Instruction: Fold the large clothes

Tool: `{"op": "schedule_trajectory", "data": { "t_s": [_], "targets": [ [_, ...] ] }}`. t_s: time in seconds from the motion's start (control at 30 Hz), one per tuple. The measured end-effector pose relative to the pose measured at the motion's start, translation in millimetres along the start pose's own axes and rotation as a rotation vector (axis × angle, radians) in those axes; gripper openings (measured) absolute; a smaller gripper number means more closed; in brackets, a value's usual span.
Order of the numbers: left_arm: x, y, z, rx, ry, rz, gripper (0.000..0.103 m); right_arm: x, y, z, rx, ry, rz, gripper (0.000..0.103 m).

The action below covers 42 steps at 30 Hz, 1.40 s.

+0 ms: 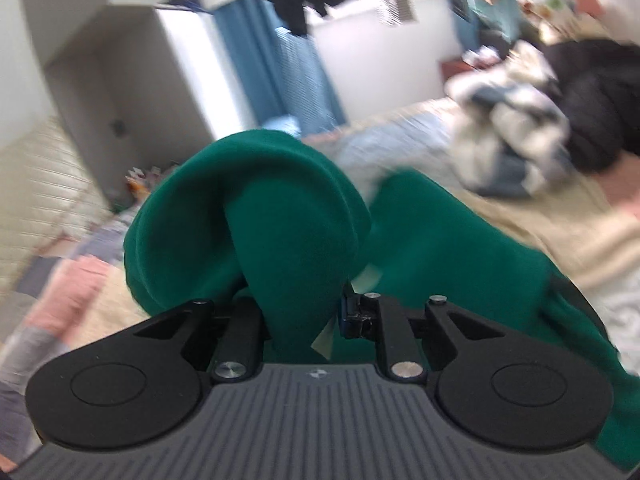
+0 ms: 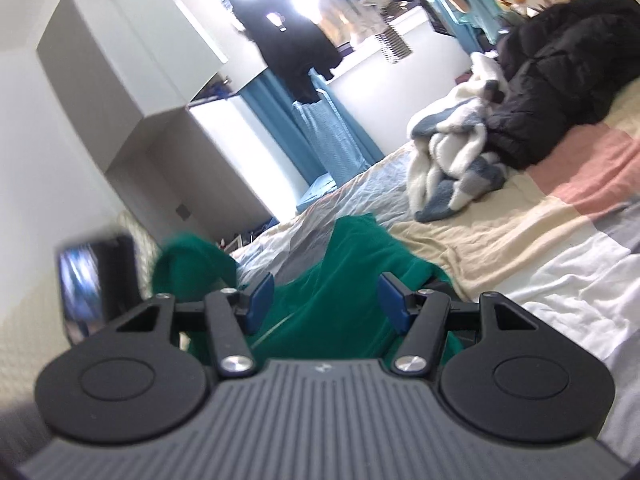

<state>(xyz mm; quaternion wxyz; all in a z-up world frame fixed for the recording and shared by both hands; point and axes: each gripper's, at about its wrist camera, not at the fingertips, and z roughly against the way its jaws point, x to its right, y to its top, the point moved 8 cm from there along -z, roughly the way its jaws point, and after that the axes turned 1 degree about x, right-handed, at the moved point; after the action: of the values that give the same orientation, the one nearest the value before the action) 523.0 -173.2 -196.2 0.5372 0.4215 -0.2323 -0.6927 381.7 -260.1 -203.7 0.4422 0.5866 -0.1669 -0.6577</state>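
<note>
Setting: bedroom; a bed with a patchwork quilt (image 2: pixel 540 216) of cream, pink, grey and white panels fills the right of both views, with a white wardrobe (image 2: pixel 132 92) and blue curtains (image 2: pixel 276 120) beyond it.

Your left gripper (image 1: pixel 304 316): its fingers are drawn in on a thick bunch of green fabric that passes between them; only the blue pad of the right finger (image 1: pixel 346 316) shows, and the cloth hides the left one. The gripper is held above the bed.

Your right gripper (image 2: pixel 326 300): wide apart, both blue pads (image 2: pixel 260 296) visible and bare, nothing between them but the green cloth lying underneath.

Green garment (image 1: pixel 256 216): a large, dark green fleece-like piece. In the left wrist view it billows up from the held bunch into a rounded fold, with a second lobe running off to the right and downward. In the right wrist view (image 2: pixel 340 280) it lies on the quilt directly under and ahead of the open fingers, its long axis running away from you toward the far edge of the bed; a raised hump of it stands at the left.

Other clothes: a white-and-blue fleece (image 2: pixel 452 152) lies crumpled farther up the bed, touching a black puffer jacket (image 2: pixel 560 92) behind it.

Image quality: the left wrist view is motion-blurred.
</note>
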Motion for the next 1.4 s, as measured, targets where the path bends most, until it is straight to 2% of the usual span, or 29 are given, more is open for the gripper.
{"op": "schedule_trajectory", "data": {
  "t_s": [0.13,0.23,0.33,0.4,0.47,0.53,0.73,0.9,1.03,1.17,1.23,1.3,1.4],
  "targets": [
    [32,-35,-24,-0.05,-0.027,-0.037,0.021,9,6,6,0.017,-0.018,-0.007,0.062],
    [39,-48,-39,-0.062,-0.057,-0.019,0.021,17,3,4,0.004,-0.016,-0.031,0.062],
    [34,-54,-40,-0.061,-0.111,0.001,0.022,27,-3,-2,-0.021,-0.051,-0.036,0.062],
    [26,-55,-37,-0.076,-0.167,0.062,0.034,30,-7,-5,-0.032,-0.076,-0.011,0.062],
    [22,-56,-34,-0.108,-0.258,0.125,0.066,34,-12,-10,-0.048,-0.095,-0.008,0.062],
    [21,-60,-24,-0.123,-0.344,0.174,0.074,36,-16,-17,-0.063,-0.103,-0.018,0.062],
    [-4,-78,20,-0.085,-0.521,0.315,0.074,37,-25,-27,-0.079,-0.147,0.023,0.062],
    [-42,-102,36,0.011,-0.547,0.393,0.075,25,-31,-37,-0.074,-0.162,0.079,0.062],
    [-79,-117,26,0.04,-0.49,0.449,0.074,9,-35,-50,-0.082,-0.138,0.076,0.062],
    [-108,-131,-5,0.013,-0.493,0.548,0.074,-15,-37,-53,-0.063,-0.029,0.059,0.062],
    [-123,-140,-19,-0.003,-0.514,0.644,0.074,-25,-39,-56,-0.041,0.004,0.083,0.07],
    [-134,-150,-35,-0.034,-0.535,0.738,0.074,-31,-45,-66,-0.051,-0.004,0.127,0.076],
    [-146,-164,-55,-0.071,-0.555,0.825,0.074,-28,-63,-90,-0.137,-0.069,0.172,0.075]
  ]
}}
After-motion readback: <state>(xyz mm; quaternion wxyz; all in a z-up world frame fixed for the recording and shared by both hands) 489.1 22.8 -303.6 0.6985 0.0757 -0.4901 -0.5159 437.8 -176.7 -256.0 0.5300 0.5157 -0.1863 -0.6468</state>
